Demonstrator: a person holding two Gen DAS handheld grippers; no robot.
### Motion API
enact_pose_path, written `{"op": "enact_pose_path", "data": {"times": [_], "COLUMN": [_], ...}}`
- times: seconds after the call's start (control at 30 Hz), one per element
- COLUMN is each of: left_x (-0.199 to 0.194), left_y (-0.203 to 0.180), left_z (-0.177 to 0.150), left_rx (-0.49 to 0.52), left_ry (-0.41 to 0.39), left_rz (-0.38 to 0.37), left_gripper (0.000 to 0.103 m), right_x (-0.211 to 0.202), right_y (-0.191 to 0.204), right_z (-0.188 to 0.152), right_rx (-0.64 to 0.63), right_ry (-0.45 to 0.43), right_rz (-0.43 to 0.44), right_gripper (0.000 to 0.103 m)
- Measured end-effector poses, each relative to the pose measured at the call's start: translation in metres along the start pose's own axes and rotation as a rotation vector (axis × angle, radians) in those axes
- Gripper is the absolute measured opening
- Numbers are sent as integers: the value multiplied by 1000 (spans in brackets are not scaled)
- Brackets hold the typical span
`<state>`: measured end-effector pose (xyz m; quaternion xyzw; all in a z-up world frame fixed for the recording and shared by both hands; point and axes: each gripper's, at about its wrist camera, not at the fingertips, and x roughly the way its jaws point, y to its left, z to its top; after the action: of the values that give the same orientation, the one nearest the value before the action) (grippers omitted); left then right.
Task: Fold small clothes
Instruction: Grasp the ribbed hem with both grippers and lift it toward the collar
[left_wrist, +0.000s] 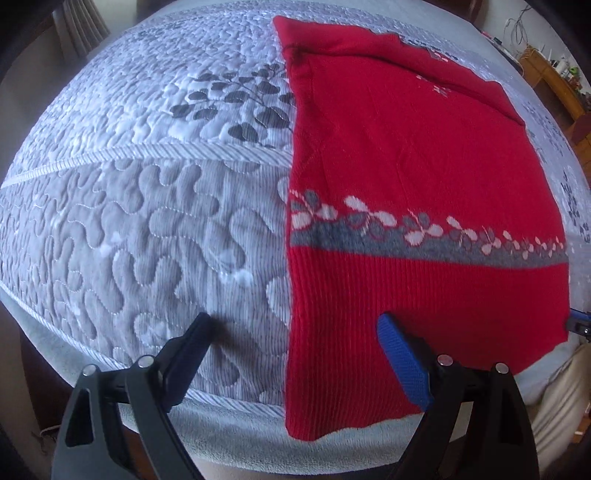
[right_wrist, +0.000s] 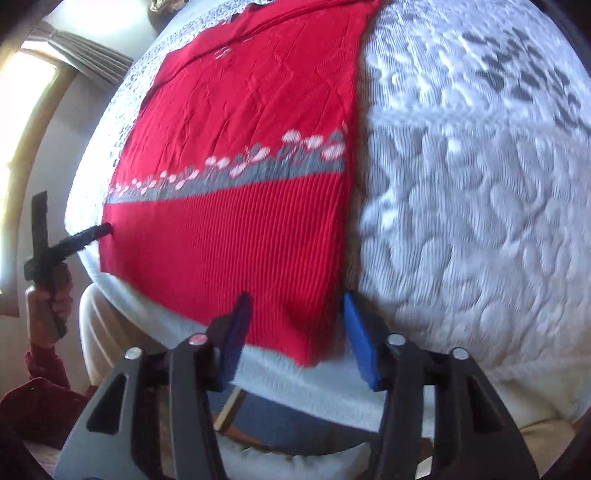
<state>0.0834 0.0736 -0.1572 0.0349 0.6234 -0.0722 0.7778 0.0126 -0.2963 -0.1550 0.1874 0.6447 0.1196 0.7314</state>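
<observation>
A red knit sweater (left_wrist: 406, 155) with a grey band of white flowers and a ribbed hem lies flat on the quilted bedcover (left_wrist: 147, 221), its hem at the near edge of the bed. My left gripper (left_wrist: 293, 328) is open and straddles the sweater's left hem edge, one finger over the quilt and the blue-padded one over the red rib. My right gripper (right_wrist: 295, 306) is open, and the right hem corner of the sweater (right_wrist: 240, 166) lies between its pads without being pinched. In the right wrist view one of the left gripper's fingers (right_wrist: 96, 232) touches the far side edge.
A person's hand (right_wrist: 51, 299) in a dark red sleeve holds the left gripper. A window with curtains (right_wrist: 85, 51) is on the left. Wooden furniture (left_wrist: 554, 77) stands beyond the bed's far right. A pale cloth (left_wrist: 554, 387) hangs below the bed's near edge.
</observation>
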Motion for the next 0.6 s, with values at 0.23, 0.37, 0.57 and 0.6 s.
{"op": "enact_pose_path", "data": {"times": [0.23,0.37,0.57,0.6], "left_x": [-9,-19,-36,-39], "left_y": [-8,-2,25,28], "left_z": [-16,-19,0,5], "left_rx": [-1,-52,-131,-143], "left_ry": [-3,6,-25,-35], "left_rz": [-10,-131,-267,-283], "left_gripper": [51,14,7,7], "right_x": [2,-10,-39,-42], "right_y": [-2,2,1,1], "right_z": [-8,-5,19,26], "right_rx": [20,9,39,47], "right_ry": [1,-26,-92,-100], "right_rz": [68,140,281,290], "right_gripper": [8,8,8,8]}}
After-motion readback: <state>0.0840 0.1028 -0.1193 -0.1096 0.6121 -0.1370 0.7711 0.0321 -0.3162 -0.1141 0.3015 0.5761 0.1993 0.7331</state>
